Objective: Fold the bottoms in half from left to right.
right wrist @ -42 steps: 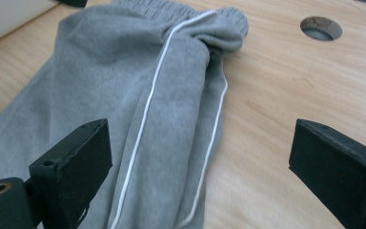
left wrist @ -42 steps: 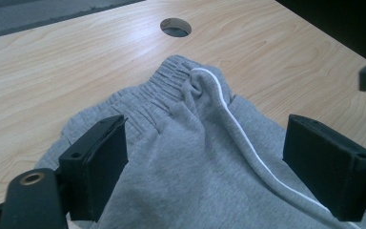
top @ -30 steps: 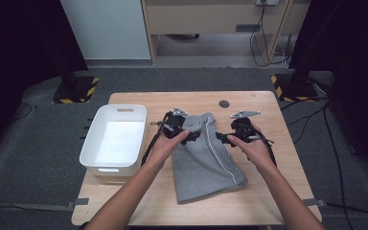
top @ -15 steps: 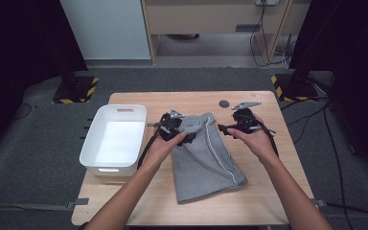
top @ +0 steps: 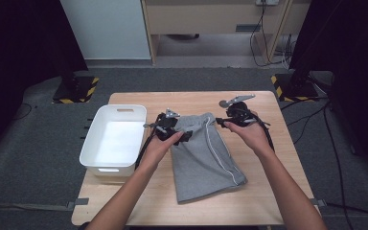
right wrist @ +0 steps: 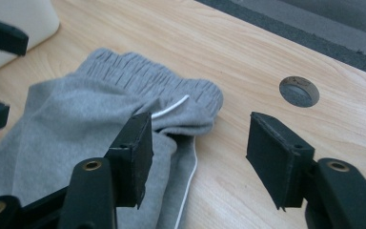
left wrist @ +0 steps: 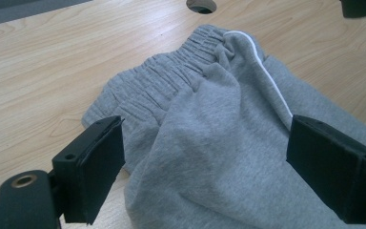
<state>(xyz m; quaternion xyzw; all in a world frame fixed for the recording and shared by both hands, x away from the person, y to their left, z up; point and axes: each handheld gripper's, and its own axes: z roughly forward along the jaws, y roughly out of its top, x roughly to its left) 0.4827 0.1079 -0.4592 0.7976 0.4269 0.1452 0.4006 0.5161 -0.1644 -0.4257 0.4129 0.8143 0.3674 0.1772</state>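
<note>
Two grippers (top: 188, 136) (top: 219, 122), plain grey shorts (top: 203, 158), no writing

The shorts (top: 203, 155) are heather grey with a thin white stripe down the side seam. The table (top: 268, 187) is pale wood grain. At left, the bin (top: 117, 115) is plain white. Both grippers' jaws are matte black.

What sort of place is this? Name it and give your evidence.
Probably a lab or recording workspace, not a home: a bare wooden table on grey carpet, hazard-striped stand bases, loose cables, and grey shorts handled with handheld grippers.
</note>
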